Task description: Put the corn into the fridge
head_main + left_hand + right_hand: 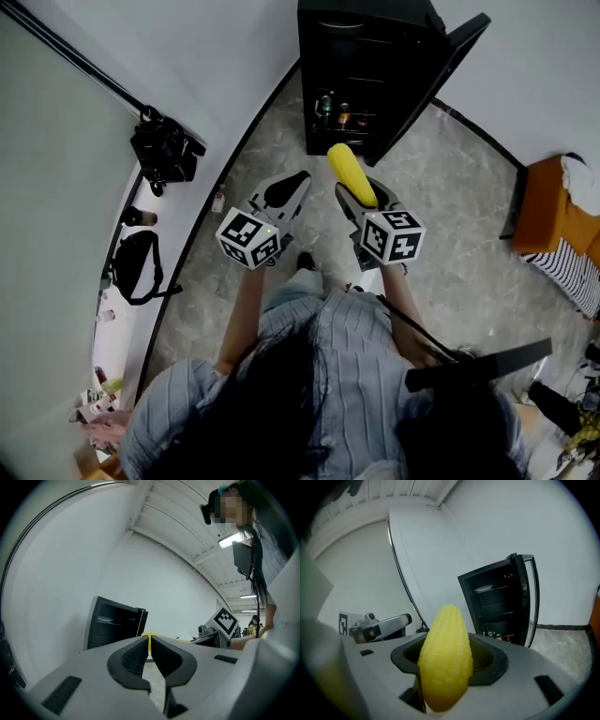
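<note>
A yellow corn cob (352, 175) sticks up and forward out of my right gripper (362, 199), whose jaws are shut on its lower part. In the right gripper view the corn (444, 660) fills the middle, and the black fridge (501, 603) stands beyond with its door swung open. From the head the fridge (366, 75) is straight ahead on the floor, with dark shelves and a few bottles (333, 111) low inside. My left gripper (289, 190) hangs beside the right one, its pads together with nothing between them. The fridge (115, 625) also shows ahead of the left gripper (150, 654).
A grey stone floor (441, 234) runs up to the fridge. Along the left wall a white ledge (122, 319) carries a black camera bag (164, 150) and another black bag (136, 267). An orange seat (553, 220) with striped cloth stands at the right.
</note>
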Tool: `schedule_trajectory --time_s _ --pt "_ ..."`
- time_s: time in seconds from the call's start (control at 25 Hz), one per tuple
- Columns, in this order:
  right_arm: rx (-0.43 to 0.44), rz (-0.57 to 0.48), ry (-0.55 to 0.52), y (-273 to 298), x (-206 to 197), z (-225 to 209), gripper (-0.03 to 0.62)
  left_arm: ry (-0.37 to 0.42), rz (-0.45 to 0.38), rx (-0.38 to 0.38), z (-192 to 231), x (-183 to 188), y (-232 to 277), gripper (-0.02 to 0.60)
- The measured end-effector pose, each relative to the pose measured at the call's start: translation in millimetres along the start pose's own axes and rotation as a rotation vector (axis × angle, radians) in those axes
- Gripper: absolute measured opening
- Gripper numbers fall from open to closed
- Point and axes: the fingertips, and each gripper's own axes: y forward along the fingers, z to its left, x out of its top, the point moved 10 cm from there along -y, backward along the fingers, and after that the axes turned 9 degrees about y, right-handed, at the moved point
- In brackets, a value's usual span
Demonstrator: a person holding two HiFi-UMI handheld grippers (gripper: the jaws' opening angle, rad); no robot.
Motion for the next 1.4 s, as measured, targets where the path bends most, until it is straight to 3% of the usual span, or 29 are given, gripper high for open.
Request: schedule_trajectory --time_s 0.44,0.88,1.12,1.4 --pt "-0.066 -0.029 0.038 28.3 2.2 10.4 0.245 0.005 0.02 -0.052 41.0 -4.1 -8.7 0.009" --pt "-0.088 0.013 0.061 34.7 -3.9 1.2 0.245 -0.05 0.048 -0.075 41.2 -20.8 -2.5 0.008" --pt "-0.066 0.052 0.058 55.9 7.6 -24.4 0.244 -0.065 0.065 -0.024 54.3 -27.8 17.7 0.009" --pt "-0.027 0.092 0.027 88.4 47.6 -69.8 0.245 -0.094 0.084 0.058 72.5 -32.2 62.5 0.008"
